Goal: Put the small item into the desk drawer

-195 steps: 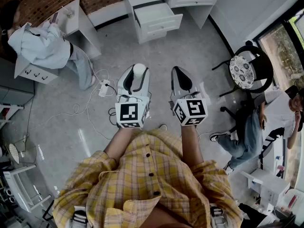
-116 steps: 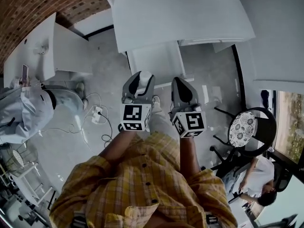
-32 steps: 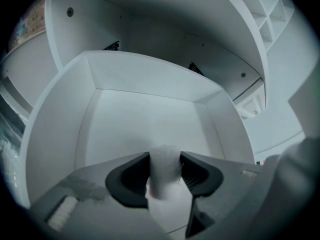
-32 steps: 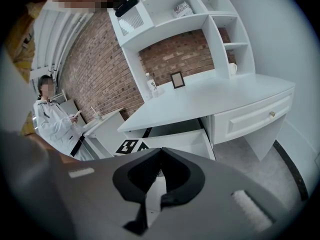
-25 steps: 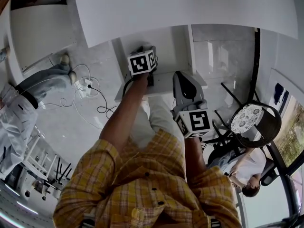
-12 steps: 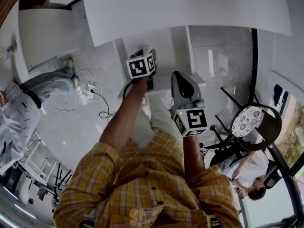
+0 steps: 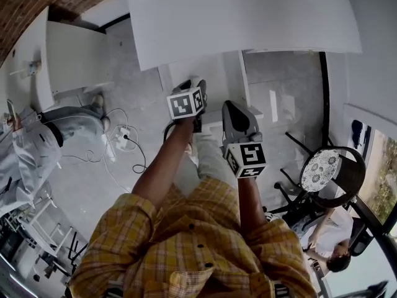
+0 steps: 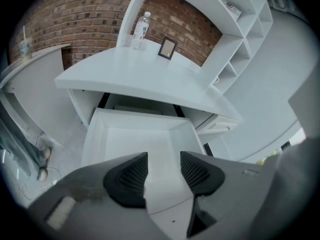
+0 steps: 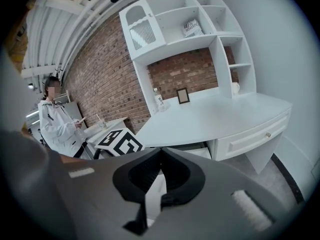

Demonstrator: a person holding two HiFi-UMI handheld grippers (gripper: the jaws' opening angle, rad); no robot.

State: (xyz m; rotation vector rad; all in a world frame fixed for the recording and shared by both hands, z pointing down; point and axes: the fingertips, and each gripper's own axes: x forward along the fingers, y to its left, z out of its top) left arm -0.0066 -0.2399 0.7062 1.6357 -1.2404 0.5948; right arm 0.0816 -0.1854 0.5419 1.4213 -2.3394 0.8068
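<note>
The white desk (image 7: 236, 17) has its drawer (image 7: 217, 79) pulled out below the top. My left gripper (image 7: 191, 84) is stretched out over the open drawer (image 8: 145, 139). In the left gripper view its jaws (image 8: 164, 159) stand apart and are closing, with only the bare drawer floor showing between the pads. The small item shows in no view. My right gripper (image 7: 231, 106) hangs back beside the left arm. In the right gripper view its jaws (image 9: 160, 153) meet at the tips with nothing in them, and the left gripper's marker cube (image 9: 117, 141) shows past them.
A bottle (image 8: 141, 29) and a photo frame (image 8: 167, 48) stand on the desk top. A closed drawer (image 9: 255, 136) is to the right. A person in white (image 7: 25, 148) stands at a side desk, cables (image 7: 121, 135) lie on the floor, and a patterned chair (image 7: 322, 169) stands right.
I have come from mid-room up to the desk, and the left gripper has reached out over the drawer. The white item once in its jaws no longer shows. Over the last second, little moved.
</note>
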